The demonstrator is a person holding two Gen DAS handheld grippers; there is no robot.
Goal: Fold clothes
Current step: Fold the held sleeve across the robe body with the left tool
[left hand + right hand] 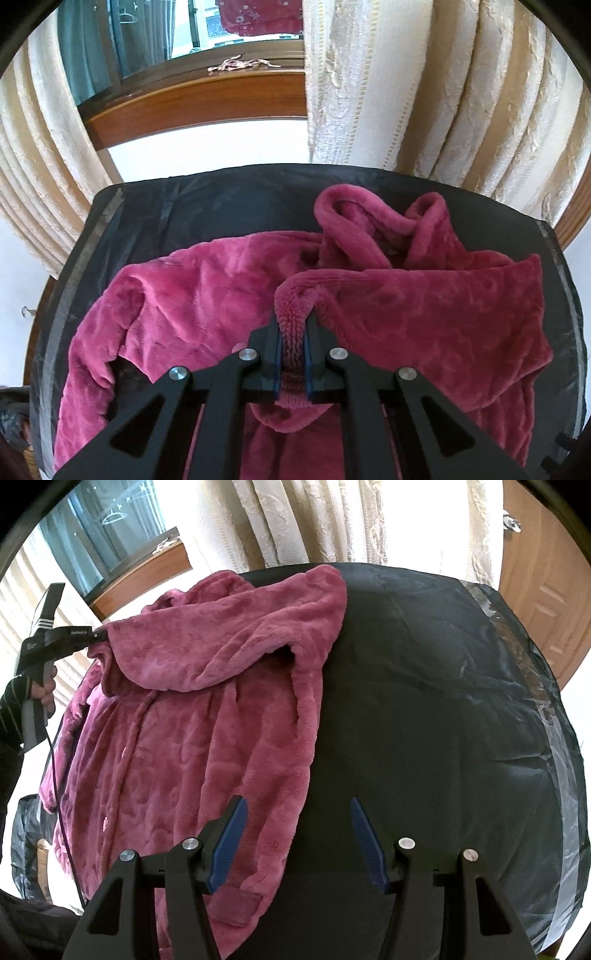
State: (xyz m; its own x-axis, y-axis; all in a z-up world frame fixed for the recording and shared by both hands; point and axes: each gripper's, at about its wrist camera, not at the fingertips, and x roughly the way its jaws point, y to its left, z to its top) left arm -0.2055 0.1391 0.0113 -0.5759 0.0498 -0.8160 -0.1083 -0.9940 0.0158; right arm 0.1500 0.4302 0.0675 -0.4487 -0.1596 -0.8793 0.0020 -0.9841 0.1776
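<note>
Fleece garment (pixel 424 306), magenta and plush, is lying on a table draped in a black cover (pixel 192 210), bunched toward one side of it, with cream curtains (pixel 424 74) and a wooden window sill (pixel 207 96) standing behind.

Left gripper (pixel 293 354) is pinching a thick rolled edge of the garment, its blue pads pressing the pile from both sides; the fold is rising out of the closed jaws and arching back into the body of the cloth. Seen from the right wrist, the same tool (pixel 88 637) is holding that edge raised at the garment's far left, with the person's hand (pixel 46 690) wrapped round its grip.

Right gripper (pixel 297 843) is hanging with its jaws apart and nothing between them. Its left finger is sitting over the near fringe of the fleece, its right finger over bare black cover.

Long axis of the garment, as the right wrist sees it, is running from the near edge of the table away toward the curtains. A flap (pixel 236 635) is lying folded across the top, its free corner reaching the far rim of the table. The cloth is therefore lying to the left of and ahead of the open right gripper. By my judgement the right hand is the free one and the nearer to the loose right border, so the coming move calls for it to shift leftward and take hold there.
</note>
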